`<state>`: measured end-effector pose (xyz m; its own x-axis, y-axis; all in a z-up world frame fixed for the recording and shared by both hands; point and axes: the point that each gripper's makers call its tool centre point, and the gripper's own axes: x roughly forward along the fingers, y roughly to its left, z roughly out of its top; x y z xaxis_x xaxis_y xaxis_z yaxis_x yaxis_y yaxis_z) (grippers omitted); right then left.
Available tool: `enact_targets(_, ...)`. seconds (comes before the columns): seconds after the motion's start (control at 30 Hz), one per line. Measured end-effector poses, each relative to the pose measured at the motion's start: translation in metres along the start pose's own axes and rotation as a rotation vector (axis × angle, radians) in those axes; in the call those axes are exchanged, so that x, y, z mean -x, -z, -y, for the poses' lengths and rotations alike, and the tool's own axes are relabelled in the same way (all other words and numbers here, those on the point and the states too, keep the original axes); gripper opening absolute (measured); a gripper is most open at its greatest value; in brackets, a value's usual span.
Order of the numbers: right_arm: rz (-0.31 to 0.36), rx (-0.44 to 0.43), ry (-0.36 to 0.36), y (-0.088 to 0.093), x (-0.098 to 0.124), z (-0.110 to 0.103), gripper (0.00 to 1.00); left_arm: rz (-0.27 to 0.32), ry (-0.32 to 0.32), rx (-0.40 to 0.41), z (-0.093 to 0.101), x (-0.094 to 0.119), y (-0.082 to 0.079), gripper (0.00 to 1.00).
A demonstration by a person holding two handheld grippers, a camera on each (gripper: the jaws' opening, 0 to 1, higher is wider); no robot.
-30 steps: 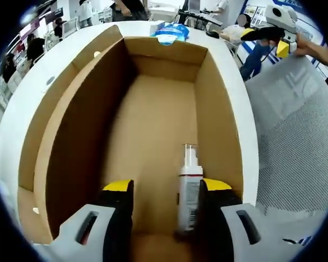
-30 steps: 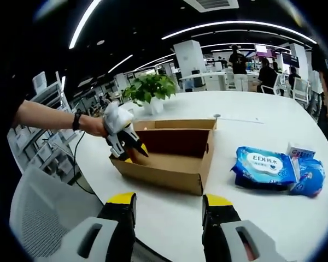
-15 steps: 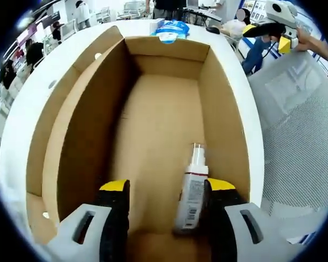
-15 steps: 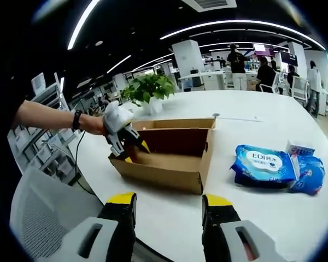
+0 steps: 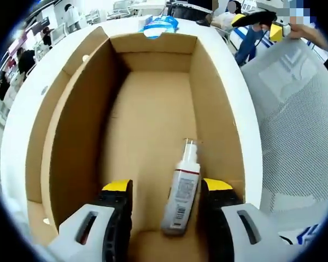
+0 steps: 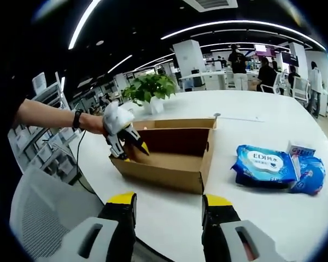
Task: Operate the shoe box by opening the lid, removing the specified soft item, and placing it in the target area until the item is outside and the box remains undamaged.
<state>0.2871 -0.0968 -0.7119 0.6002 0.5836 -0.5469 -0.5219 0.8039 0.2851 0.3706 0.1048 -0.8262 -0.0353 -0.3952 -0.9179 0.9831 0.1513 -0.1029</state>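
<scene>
- We've got the left gripper (image 5: 165, 199) low centre in left gripper view, dipped into the open shoe box (image 5: 71, 125); jaws spread, not clamped, straddling the spray bottle (image 5: 180, 191).
- Bottle lies on its side on the box floor, lower centre of frame, nozzle toward upper frame, base toward us. It sits nearer our right-hand jaw; can't tell if it touches it.
- Looks: small white bottle w/ clear cap/nozzle, white label w/ a red band and a barcode near the base.
- Handling, our guess: light, rigid plastic, smooth and round, so it'll likely roll or skid if we nudge it. Task says "soft item"; this one looks hard, and we see nothing else inside the box.
- Where to grab: across the labelled body mid-length, not the thin cap. Squeeze gently; probably little force needed.
- Box: plain brown cardboard, lid flap already open along frame left. Walls thin, so we'd keep jaws off the right wall to avoid denting it.
- Right gripper (image 6: 167, 215) at bottom centre of right gripper view, jaws apart, holding nothing, hovering near the white table (image 6: 251, 218) edge, well apart from the box (image 6: 169, 164).
- In that view the left gripper (image 6: 132, 150) shows mid-left, tips down in the box's left end.
- Blue wipes packs (image 6: 262, 166) lie on the table at frame right, beside the box but apart. A potted plant (image 6: 147, 90) stands beyond the box, upper left.
</scene>
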Motion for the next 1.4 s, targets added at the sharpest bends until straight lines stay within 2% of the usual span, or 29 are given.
enact_targets(0.17,0.001,0.001,-0.001,0.000,0.001,-0.001,0.45,-0.003,0.020,-0.021,0.005,-0.006,-0.001,0.42)
enact_targets(0.3,0.001,-0.005,-0.001,0.000,0.001,-0.001,0.45,-0.006,0.029,-0.081,0.010,-0.007,-0.002,0.32)
enact_targets(0.5,-0.004,0.001,-0.010,0.002,0.000,-0.004,0.45,-0.053,0.022,-0.116,0.011,-0.013,0.009,0.21)
enact_targets(0.6,-0.003,0.000,-0.010,0.001,0.001,-0.004,0.45,-0.054,0.018,-0.128,0.011,-0.011,0.010,0.20)
enact_targets(0.7,-0.002,0.003,-0.013,0.001,0.000,-0.005,0.45,-0.017,-0.033,-0.130,0.003,-0.010,0.003,0.20)
enact_targets(0.8,-0.004,0.012,-0.020,0.001,-0.001,-0.007,0.45,0.007,-0.032,-0.120,0.005,-0.008,-0.001,0.19)
enact_targets(1.13,-0.005,0.027,-0.036,0.000,-0.002,-0.010,0.45,0.055,-0.078,-0.116,-0.004,0.006,-0.013,0.19)
enact_targets(1.4,-0.002,0.044,-0.046,-0.002,-0.003,-0.013,0.44,0.101,-0.101,-0.148,-0.003,0.021,-0.032,0.19)
